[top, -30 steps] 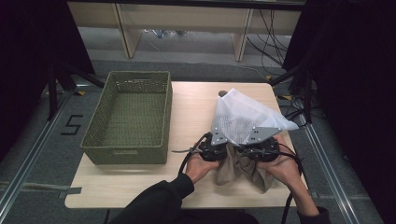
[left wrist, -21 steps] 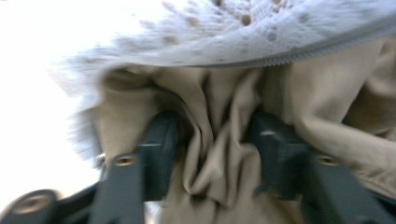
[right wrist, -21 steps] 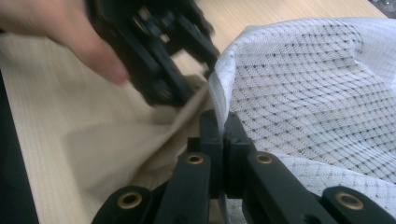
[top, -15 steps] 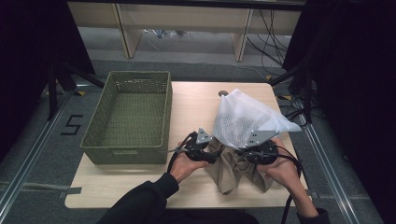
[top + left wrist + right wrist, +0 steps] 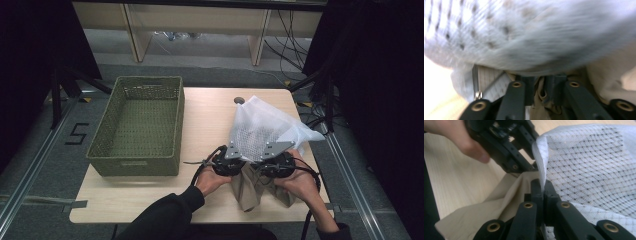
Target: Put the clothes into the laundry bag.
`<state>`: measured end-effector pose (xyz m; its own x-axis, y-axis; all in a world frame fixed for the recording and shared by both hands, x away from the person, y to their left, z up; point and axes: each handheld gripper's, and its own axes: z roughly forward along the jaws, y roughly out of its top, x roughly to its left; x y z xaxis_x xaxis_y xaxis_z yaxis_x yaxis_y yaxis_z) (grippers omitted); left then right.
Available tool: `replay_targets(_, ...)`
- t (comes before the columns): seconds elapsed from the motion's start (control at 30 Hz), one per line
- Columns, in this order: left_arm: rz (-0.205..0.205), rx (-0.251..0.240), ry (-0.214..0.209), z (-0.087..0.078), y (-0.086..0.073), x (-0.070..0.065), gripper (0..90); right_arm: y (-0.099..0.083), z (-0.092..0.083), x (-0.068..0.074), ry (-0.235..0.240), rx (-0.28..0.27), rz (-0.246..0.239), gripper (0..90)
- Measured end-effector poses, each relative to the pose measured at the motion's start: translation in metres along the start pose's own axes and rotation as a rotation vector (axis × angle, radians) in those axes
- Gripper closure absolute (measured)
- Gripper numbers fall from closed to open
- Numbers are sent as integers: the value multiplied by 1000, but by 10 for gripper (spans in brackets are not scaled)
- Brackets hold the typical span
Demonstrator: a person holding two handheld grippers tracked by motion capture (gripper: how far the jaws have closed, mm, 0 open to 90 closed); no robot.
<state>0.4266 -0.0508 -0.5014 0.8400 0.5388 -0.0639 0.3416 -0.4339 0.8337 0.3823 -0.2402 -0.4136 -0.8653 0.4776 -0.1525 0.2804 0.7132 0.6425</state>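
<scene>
High view: the white mesh bag (image 5: pixel 262 131) stands at the table's (image 5: pixel 150 200) right front with beige cloth (image 5: pixel 248 192) hanging from its mouth. The right gripper (image 5: pixel 543 192) is clamped on the bag's rim. The left gripper (image 5: pixel 543 88) has just been closing, beige cloth between its jaws. Risk: thin mesh slipping free, dropping the mouth shut. Half a second ago the left gripper stood further left, clear of the bag.

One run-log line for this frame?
left gripper: jaws just closing on beige cloth | right gripper: shut on white mesh bag | basket: untouched
</scene>
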Motion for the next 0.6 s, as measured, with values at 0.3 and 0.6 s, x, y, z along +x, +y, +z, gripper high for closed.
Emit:
replay_targets(0.3,-179,-27,-70,-56,-18,22,445,-10,19,2,20,77,16,899)
replay_targets(0.6,-90,139,60,-52,-31,24,557,-12,20,2,0,105,31,899)
